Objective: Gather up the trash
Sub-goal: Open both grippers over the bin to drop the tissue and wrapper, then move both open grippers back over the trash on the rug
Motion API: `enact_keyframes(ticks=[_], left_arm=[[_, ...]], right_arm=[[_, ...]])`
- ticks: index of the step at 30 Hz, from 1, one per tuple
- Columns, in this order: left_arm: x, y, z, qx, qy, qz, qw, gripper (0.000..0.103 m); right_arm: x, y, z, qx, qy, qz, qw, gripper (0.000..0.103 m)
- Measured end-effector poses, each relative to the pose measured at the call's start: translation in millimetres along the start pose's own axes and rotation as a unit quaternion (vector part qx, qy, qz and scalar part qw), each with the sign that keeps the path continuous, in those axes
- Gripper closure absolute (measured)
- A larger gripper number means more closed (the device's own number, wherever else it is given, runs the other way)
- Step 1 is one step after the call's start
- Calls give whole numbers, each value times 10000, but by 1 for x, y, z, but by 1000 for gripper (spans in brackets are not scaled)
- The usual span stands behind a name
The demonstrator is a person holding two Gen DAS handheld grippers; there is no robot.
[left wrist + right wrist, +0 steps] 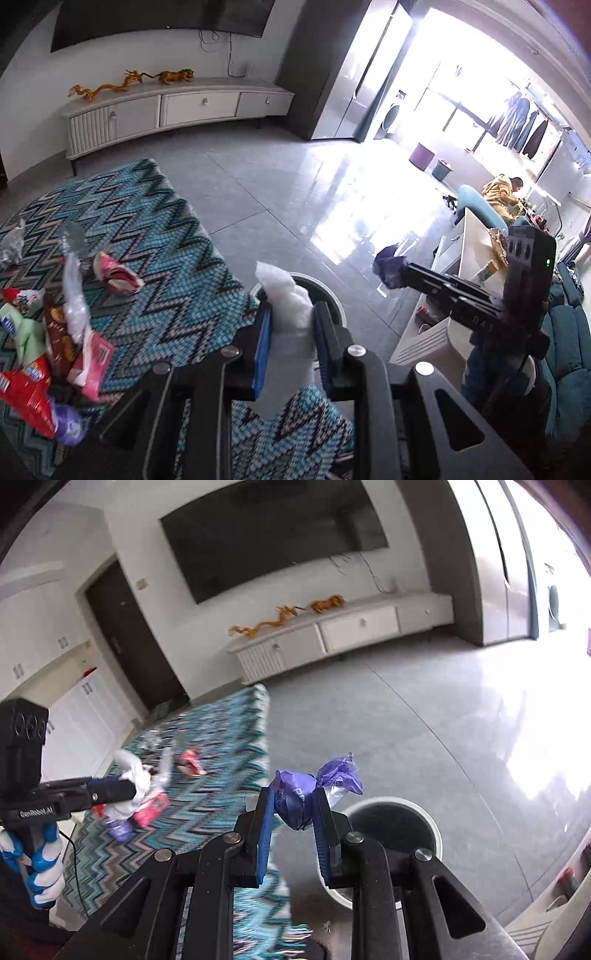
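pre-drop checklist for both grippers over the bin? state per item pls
1. Left gripper shut on white tissue: ok.
2. Right gripper shut on purple wrapper: ok.
3. Bin upright, mouth open: ok.
4. Right gripper over the bin mouth: not ok; in the right wrist view the wrapper hangs left of the rim.
5. Left gripper over the bin mouth: cannot tell; the tissue hides most of the rim.
6. Table cleared: not ok; the pink wrapper and a pile of packets remain on the zigzag cloth.
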State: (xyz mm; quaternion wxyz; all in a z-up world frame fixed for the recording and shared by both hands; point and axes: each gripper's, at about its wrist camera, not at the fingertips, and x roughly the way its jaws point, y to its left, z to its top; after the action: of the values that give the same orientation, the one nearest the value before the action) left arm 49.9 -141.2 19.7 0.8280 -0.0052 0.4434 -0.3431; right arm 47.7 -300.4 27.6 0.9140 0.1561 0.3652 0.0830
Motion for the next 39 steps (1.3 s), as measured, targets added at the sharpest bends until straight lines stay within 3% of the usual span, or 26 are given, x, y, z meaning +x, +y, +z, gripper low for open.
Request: enact_keyframes(ticks=[6,9,10,12,14,18,23,27,33,39], left_arm=[[75,-13,28,-42,371,-178,9991,80],[108,-16,35,-92,534,-283,9981,74],[121,-17,38,-115,606,-299,9977,68],[138,-15,41,-190,683,-339,9969,55],[151,-13,45,-302,718,-451,9959,52],[160,-10,49,-404,678,-561,9953,52],[139,-10,49,-119,228,-357,9990,52],[119,-21,34,160,318,-411,9985,52],[66,-29,14,479,96,-146,9987,52],[1,-16,3,509,-394,225,9977,52]], right_arm=[[40,-45,1,342,333,-183,9987,81],[59,-64,-2,456,510,-318,9971,81],[63,-69,-3,484,553,-349,9967,81],[74,-80,-5,554,648,-465,9953,75],[82,-90,-7,611,726,-599,9937,57],[88,-102,-12,706,811,-767,9912,55],[76,-98,-17,652,751,-814,9917,55],[57,-86,-14,626,539,-758,9937,55],[24,-58,-1,449,145,-619,9970,55],[-22,-10,15,86,-380,-423,9983,55]])
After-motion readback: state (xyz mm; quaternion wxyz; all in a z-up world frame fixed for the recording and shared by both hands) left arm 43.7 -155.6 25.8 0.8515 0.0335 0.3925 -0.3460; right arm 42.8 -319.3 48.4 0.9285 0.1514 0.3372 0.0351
